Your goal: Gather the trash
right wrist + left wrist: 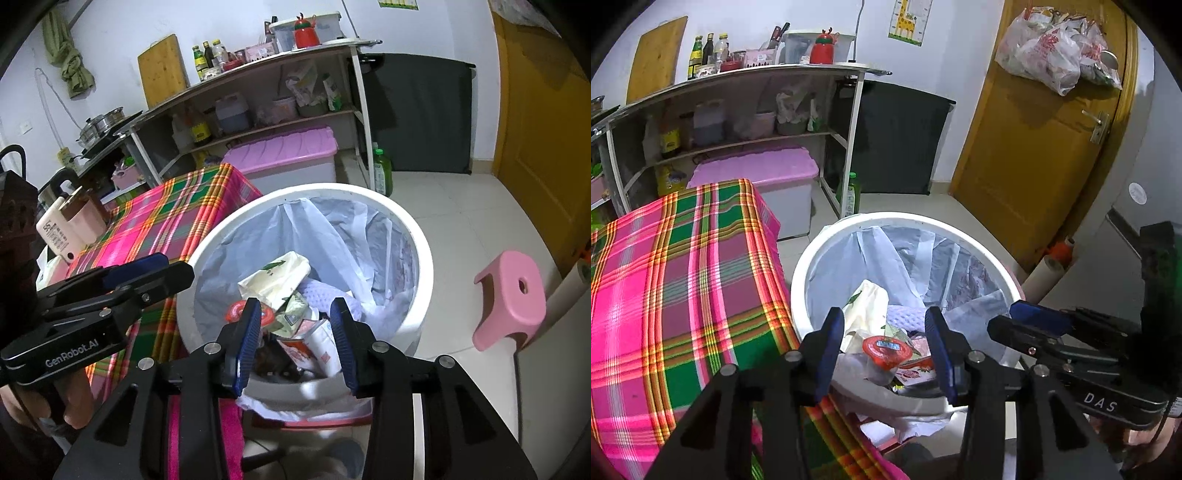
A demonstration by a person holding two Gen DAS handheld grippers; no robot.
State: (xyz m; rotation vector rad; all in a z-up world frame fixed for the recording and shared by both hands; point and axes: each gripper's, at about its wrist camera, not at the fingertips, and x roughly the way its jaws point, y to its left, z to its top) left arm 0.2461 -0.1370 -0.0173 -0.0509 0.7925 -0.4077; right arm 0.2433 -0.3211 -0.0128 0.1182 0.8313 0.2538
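Lining the white bin (pixel 417 236), a plastic bag (pixel 332 229) holding wrappers (pixel 275 275); both grippers' jaws open, empty.

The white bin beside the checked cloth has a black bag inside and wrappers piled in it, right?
Not quite: the bag lining the white bin is pale and see-through, not black, as the right wrist view shows. The bin does stand beside the checked cloth, with wrappers piled inside.
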